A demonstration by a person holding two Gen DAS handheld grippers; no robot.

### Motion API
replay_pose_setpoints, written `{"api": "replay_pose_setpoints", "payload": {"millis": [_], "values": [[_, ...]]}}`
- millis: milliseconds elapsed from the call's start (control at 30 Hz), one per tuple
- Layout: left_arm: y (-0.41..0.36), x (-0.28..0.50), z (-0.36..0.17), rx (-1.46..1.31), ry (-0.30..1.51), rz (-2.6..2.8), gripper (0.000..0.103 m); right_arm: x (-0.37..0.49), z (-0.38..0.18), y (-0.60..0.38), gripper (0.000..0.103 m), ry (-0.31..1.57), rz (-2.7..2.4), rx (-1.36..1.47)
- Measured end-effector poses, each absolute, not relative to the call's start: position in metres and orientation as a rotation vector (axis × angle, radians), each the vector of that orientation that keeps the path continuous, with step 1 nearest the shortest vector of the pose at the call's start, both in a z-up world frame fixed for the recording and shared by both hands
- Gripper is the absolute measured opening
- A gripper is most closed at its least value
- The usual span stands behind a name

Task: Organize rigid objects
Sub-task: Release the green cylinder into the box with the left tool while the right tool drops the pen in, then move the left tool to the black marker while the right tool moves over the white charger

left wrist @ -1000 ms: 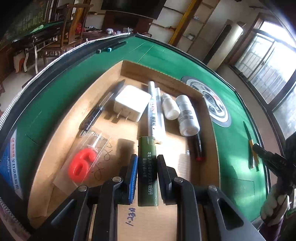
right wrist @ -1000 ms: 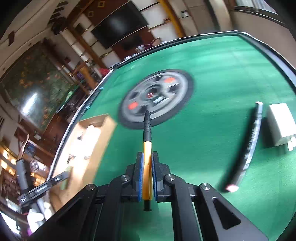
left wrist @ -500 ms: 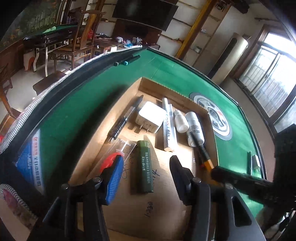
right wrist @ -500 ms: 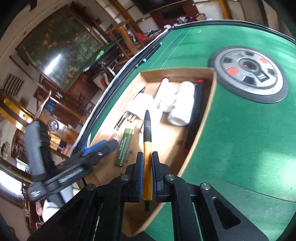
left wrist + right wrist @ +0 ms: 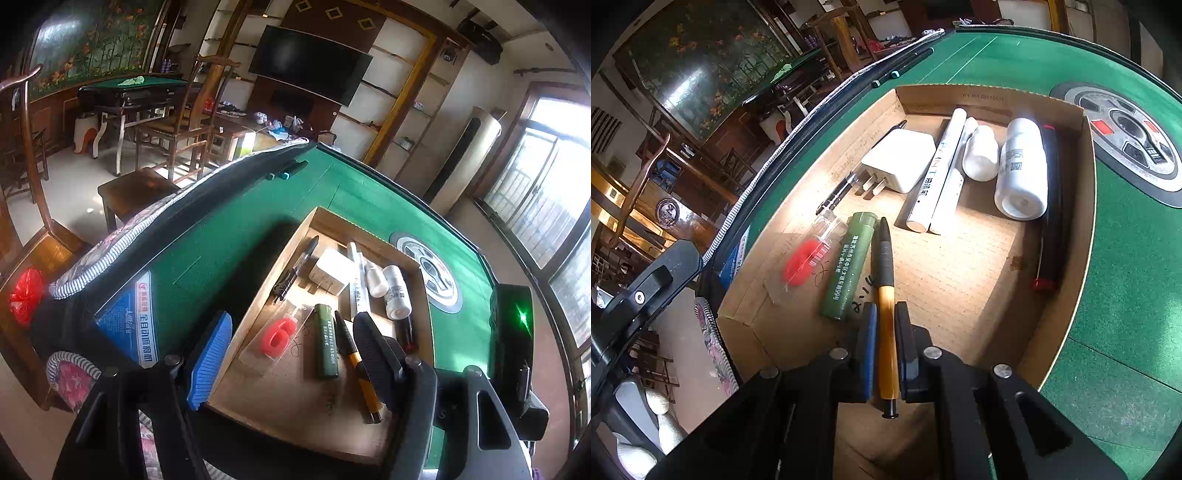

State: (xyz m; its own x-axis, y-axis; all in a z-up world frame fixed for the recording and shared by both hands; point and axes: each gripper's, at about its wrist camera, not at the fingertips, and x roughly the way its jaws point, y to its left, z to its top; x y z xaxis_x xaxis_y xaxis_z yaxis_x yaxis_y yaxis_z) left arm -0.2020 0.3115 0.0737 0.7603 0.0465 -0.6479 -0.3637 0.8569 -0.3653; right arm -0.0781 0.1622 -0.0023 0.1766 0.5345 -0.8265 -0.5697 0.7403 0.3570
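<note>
An open cardboard box (image 5: 258, 314) (image 5: 1086, 184) sits on the green table. A pen with a yellow barrel and black grip (image 5: 884, 288) (image 5: 351, 350) lies on the box floor beside a green tube (image 5: 849, 266) (image 5: 326, 345). My right gripper (image 5: 885, 310) straddles the pen's barrel. Its jaws are opening, and a thin gap shows beside the pen. My left gripper (image 5: 291, 321) hovers over the near left part of the box. Its jaws are opening wide, with nothing between them.
The box also holds a red "6" candle in a clear packet (image 5: 277, 336), a white charger (image 5: 901, 162), a white paint marker (image 5: 936, 173), two white bottles (image 5: 1021, 170) and two dark pens. A round panel (image 5: 1130, 136) is set in the felt. Markers (image 5: 288, 171) lie at the table's edge.
The left gripper let go of the green tube, opened wide and drew back and up. The right gripper carried the yellow pen from the felt into the box and set it beside the tube.
</note>
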Motion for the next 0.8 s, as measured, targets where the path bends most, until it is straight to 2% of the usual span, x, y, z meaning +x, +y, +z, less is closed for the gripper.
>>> {"api": "replay_pose_setpoints", "payload": {"millis": [33, 100, 167, 267, 333, 400, 500, 567, 667, 800], "values": [[0.309, -0.202, 0.074, -0.496, 0.674, 0.232, 0.072, -0.079, 0.000, 0.160, 0.018, 1.142, 0.786, -0.035], [0.305, -0.202, 0.076, -0.492, 0.672, 0.223, 0.076, -0.081, 0.008, 0.150, 0.039, 1.099, 0.784, -0.025], [0.298, -0.203, 0.078, -0.483, 0.664, 0.209, 0.077, -0.081, 0.019, 0.137, 0.047, 1.053, 0.776, -0.004], [0.283, -0.200, 0.083, -0.445, 0.659, 0.191, 0.078, -0.079, 0.036, 0.106, 0.051, 0.979, 0.742, 0.035], [0.271, -0.198, 0.086, -0.415, 0.659, 0.172, 0.078, -0.079, 0.049, 0.080, 0.058, 0.910, 0.705, 0.052], [0.257, -0.196, 0.090, -0.379, 0.657, 0.156, 0.079, -0.082, 0.062, 0.051, 0.070, 0.821, 0.646, 0.047], [0.230, -0.195, 0.096, -0.292, 0.643, 0.136, 0.084, -0.085, 0.078, -0.001, 0.082, 0.663, 0.561, 0.062], [0.207, -0.193, 0.098, -0.203, 0.637, 0.128, 0.090, -0.080, 0.083, -0.037, 0.087, 0.626, 0.504, 0.121], [0.173, -0.189, 0.099, -0.103, 0.646, 0.098, 0.091, -0.053, 0.075, -0.100, 0.087, 0.739, 0.408, 0.184], [0.135, -0.179, 0.092, -0.032, 0.690, 0.029, 0.091, -0.047, 0.066, -0.164, 0.087, 0.755, 0.255, 0.245]]}}
